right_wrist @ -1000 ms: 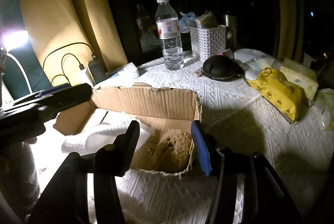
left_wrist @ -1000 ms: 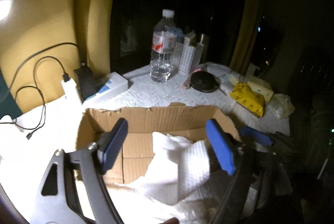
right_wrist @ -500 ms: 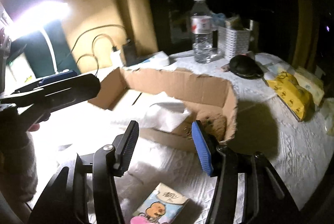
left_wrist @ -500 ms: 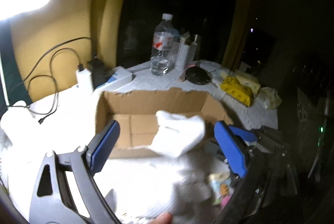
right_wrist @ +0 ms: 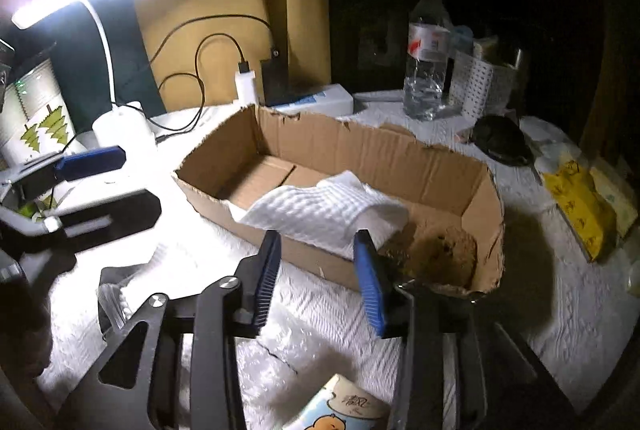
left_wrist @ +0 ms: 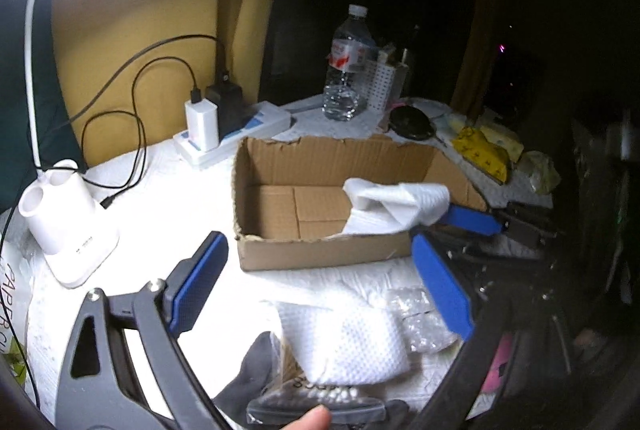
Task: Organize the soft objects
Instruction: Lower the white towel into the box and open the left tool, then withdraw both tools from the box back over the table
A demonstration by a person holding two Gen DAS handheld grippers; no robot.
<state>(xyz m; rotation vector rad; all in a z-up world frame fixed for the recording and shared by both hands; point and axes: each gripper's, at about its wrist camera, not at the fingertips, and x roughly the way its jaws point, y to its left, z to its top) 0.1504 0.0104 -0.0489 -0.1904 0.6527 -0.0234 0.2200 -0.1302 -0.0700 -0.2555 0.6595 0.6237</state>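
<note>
Left wrist view shows our left tongs [left_wrist: 320, 290] pulled back from the cardboard box [left_wrist: 320, 254] compared with a second ago, when they hung right over it; they gape wide and hold nothing; the white towel [left_wrist: 396, 205] now lies inside the box, draped against its right end, so we judge that piece is stowed. Our right tongs [right_wrist: 316, 278] have also drawn back to the near side of the box, spread partway and empty; in the right wrist view the towel [right_wrist: 320, 209] sprawls over the near wall, and a brown plush toy [right_wrist: 440, 250] sits in the right corner. Pulling back has brought fresh soft things into sight; a folded white cloth [left_wrist: 344, 346] lies on the worktop [left_wrist: 160, 213] just beneath our left tongs, with a grey sock [left_wrist: 256, 370] and a clear bubble-wrap piece [left_wrist: 420, 314] beside it; we judge the cloth is the next pick. A tissue pack with a cartoon print [right_wrist: 344, 410] lies near our right tongs. Around the box stand a lamp base [left_wrist: 68, 230], a power strip with chargers [left_wrist: 232, 133], a water bottle [left_wrist: 348, 69], a white basket [right_wrist: 480, 85] and yellow packets [right_wrist: 576, 205]; none blocks the path, though the towel hanging over the near wall could snag on the next drop.
</note>
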